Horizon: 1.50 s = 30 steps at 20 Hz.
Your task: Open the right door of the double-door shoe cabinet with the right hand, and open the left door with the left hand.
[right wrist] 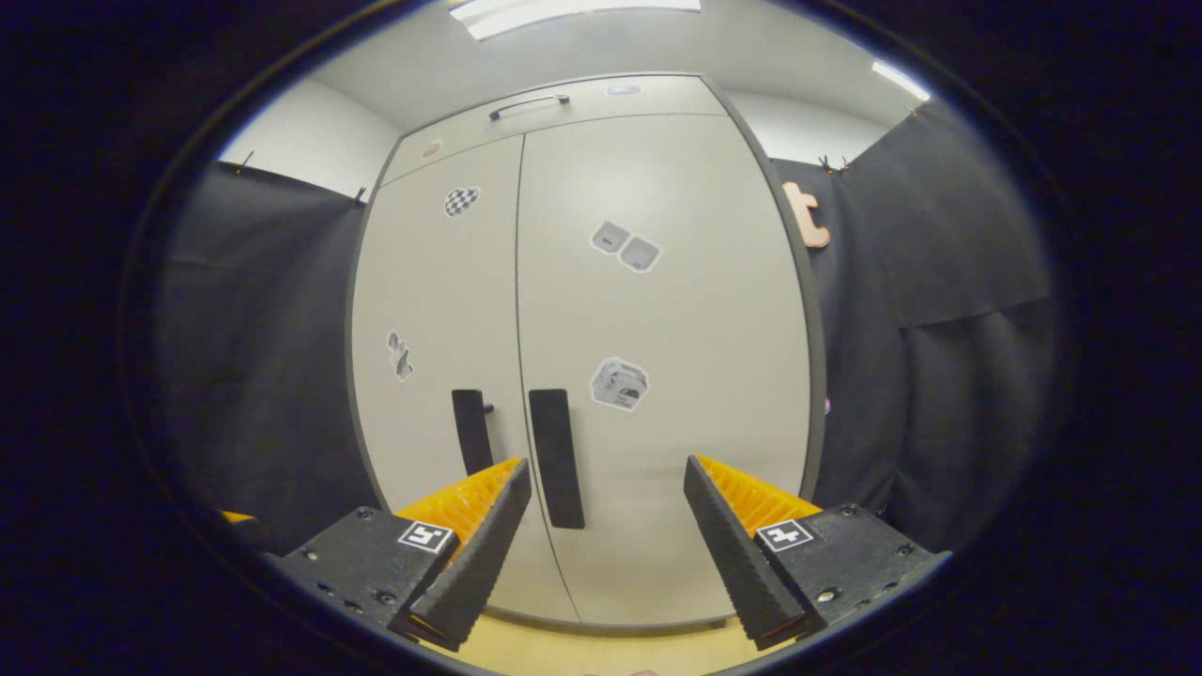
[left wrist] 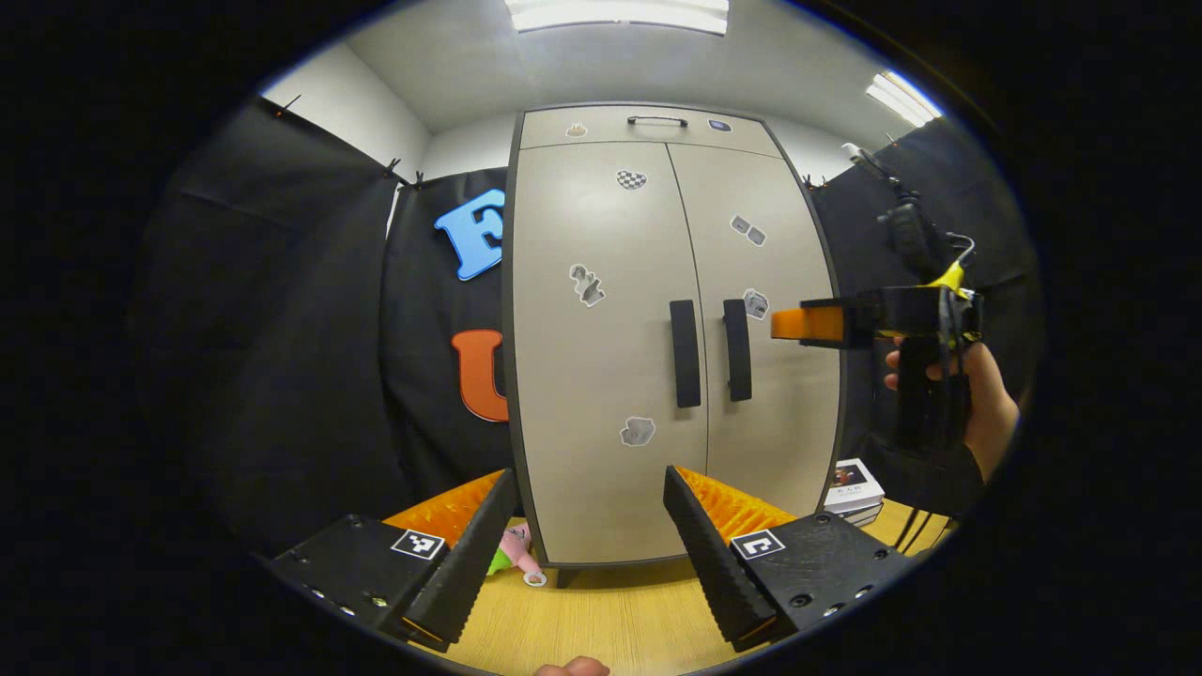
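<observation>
A beige double-door shoe cabinet (left wrist: pixel 601 310) stands upright with both doors closed. Each door carries a vertical dark handle beside the centre seam: the left handle (left wrist: pixel 685 353) and the right handle (left wrist: pixel 737 349). My left gripper (left wrist: pixel 590 479) is open, some way back from the cabinet and aimed at the lower left door. The right gripper (left wrist: pixel 798 324), held by a hand (left wrist: pixel 991 408), hovers level with the handles in front of the right door. In the right gripper view, my right gripper (right wrist: pixel 606 465) is open close to the right door (right wrist: pixel 657 310), with the right handle (right wrist: pixel 556 458) just inside its left finger.
The cabinet rests on a wooden surface (left wrist: pixel 610 620). A pink and green plush toy (left wrist: pixel 512 549) lies at its lower left corner, and a stack of boxes (left wrist: pixel 853 490) sits at its lower right. A drawer with a handle (left wrist: pixel 657 120) tops the cabinet. Black cloth walls stand on both sides.
</observation>
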Tool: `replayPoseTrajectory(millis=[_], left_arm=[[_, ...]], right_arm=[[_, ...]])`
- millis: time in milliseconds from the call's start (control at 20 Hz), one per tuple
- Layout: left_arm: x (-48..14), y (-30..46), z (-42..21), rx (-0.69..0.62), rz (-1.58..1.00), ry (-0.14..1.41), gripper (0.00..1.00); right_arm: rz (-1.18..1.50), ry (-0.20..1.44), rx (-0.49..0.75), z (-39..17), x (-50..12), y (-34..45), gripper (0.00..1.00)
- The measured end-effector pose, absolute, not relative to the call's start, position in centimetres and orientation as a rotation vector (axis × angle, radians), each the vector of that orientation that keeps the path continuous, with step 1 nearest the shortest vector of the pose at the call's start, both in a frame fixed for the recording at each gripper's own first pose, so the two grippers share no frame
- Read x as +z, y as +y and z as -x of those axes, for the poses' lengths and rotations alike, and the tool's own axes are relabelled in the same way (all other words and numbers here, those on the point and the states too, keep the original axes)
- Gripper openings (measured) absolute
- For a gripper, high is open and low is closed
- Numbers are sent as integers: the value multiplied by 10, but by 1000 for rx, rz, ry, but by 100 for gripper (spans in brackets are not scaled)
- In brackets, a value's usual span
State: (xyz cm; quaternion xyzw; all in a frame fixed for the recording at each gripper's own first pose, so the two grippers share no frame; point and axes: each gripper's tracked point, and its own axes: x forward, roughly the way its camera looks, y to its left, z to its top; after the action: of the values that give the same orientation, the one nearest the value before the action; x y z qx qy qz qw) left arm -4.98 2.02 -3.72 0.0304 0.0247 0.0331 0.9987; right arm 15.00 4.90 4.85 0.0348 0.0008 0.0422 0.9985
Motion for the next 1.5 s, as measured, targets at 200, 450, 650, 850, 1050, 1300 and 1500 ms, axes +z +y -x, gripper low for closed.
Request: replayPoseTrajectory(millis=[200,450,650,850,1050,1300,1500], left_arm=[[-52,26,54,78,-44,93,95],[-63,41,54,99,-31,121,95],[-65,54,52,124,-22,127,95],[-69,60,44,125,-2,135,95],[-70,60,40,115,5,139,95],[-74,64,33,117,2,145,95],[-78,65,32,133,18,151,95]], right_arm=[[-43,26,58,-194,44,68,100],[-34,33,31,-221,39,83,94],[-20,39,-18,-233,33,79,82],[-7,28,-38,-234,35,77,66],[-23,10,-14,-234,35,86,36],[-29,19,15,-226,35,86,27],[-31,15,76,-197,35,80,27]])
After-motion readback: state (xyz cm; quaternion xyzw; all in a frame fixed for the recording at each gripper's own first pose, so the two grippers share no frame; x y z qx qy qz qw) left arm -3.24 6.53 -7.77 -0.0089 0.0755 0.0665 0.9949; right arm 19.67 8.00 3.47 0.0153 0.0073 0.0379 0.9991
